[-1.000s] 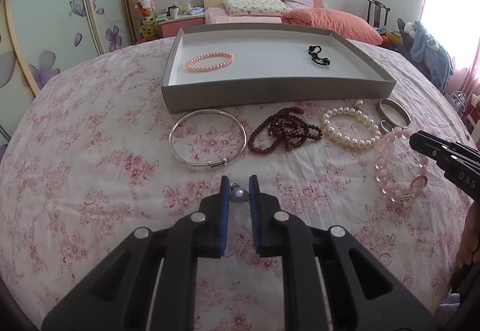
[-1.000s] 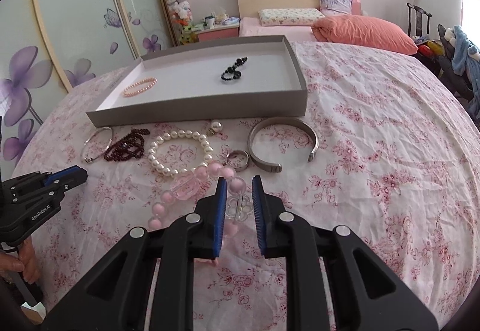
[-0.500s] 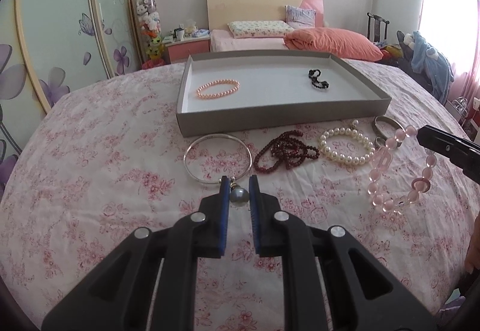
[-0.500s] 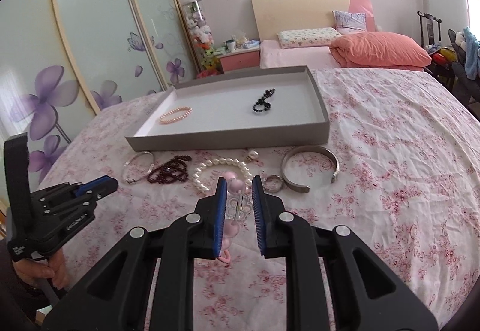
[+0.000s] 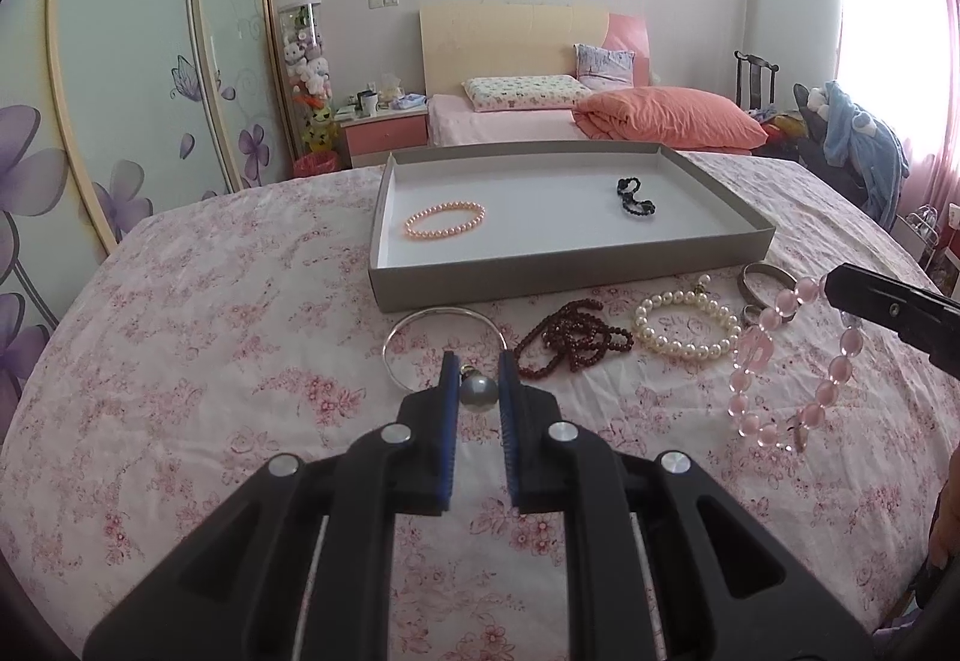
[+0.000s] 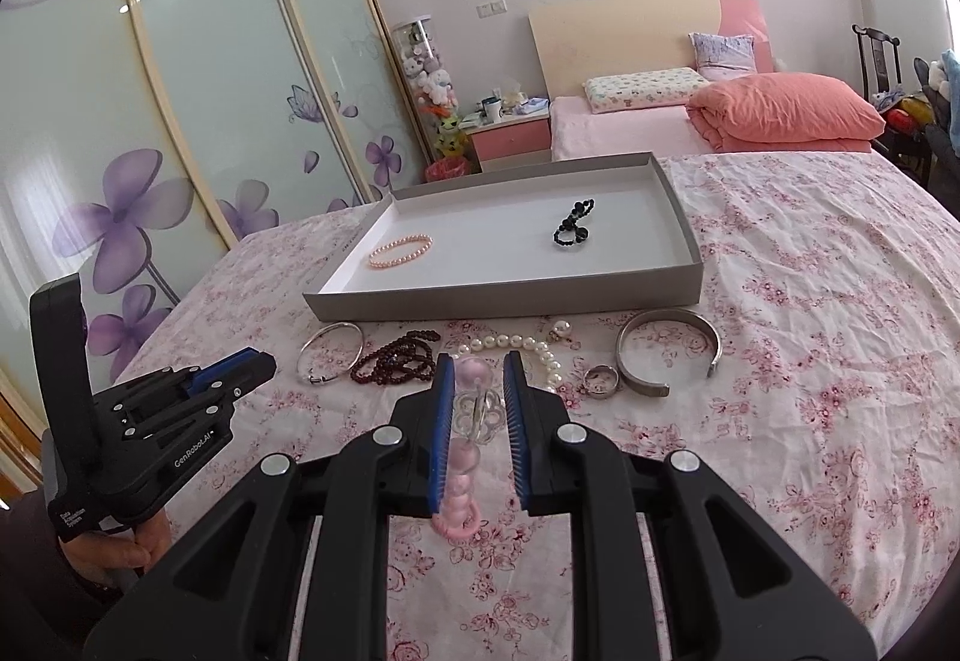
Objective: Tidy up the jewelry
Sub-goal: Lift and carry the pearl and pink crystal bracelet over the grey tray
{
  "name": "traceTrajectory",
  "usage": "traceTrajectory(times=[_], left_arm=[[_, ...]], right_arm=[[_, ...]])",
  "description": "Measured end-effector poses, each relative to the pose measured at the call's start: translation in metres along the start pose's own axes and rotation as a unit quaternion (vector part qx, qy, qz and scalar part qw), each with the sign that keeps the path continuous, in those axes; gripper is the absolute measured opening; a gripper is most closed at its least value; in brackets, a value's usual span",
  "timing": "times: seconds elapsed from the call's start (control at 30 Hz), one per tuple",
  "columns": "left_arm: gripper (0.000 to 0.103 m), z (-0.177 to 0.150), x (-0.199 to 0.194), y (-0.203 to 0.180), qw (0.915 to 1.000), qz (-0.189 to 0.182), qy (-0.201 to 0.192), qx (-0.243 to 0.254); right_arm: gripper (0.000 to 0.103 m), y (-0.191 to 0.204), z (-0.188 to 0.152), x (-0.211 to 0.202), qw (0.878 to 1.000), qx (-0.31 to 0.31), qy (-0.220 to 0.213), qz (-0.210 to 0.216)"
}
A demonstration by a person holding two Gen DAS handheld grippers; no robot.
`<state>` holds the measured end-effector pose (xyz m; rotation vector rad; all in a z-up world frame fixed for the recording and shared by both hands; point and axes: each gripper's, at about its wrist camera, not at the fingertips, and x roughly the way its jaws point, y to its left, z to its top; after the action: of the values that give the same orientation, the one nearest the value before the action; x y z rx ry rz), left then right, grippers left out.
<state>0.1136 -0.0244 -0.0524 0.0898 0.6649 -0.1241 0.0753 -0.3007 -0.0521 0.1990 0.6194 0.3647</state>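
The left gripper [image 5: 478, 385] is clamped on a grey pearl pendant [image 5: 478, 393], and the right gripper [image 6: 478, 391] is clamped on a pink bead bracelet [image 5: 792, 361] that hangs below it, both in front of the grey tray [image 5: 540, 274]. The round pearl may slip from the pads, and the hanging loop may catch the tray's near wall. Between the grippers and the tray lie a silver bangle [image 5: 447, 343], dark red beads [image 5: 570, 340] and a white pearl bracelet [image 5: 687, 325].

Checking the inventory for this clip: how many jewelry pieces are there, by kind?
Beaded strands: 5 (peach, black, dark red, white pearl, pink)
Silver bands: 3 (bangle, cuff, ring)
Single grey pearl: 1
Total: 9
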Motion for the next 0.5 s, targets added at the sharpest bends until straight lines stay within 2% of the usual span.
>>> traceTrajectory(times=[0.5], left_arm=[[0.014,0.003,-0.012,-0.005,0.9998,-0.002,-0.021,0.002]], right_arm=[[0.018,-0.001,0.004,-0.011,1.000,0.003,-0.024,-0.012]])
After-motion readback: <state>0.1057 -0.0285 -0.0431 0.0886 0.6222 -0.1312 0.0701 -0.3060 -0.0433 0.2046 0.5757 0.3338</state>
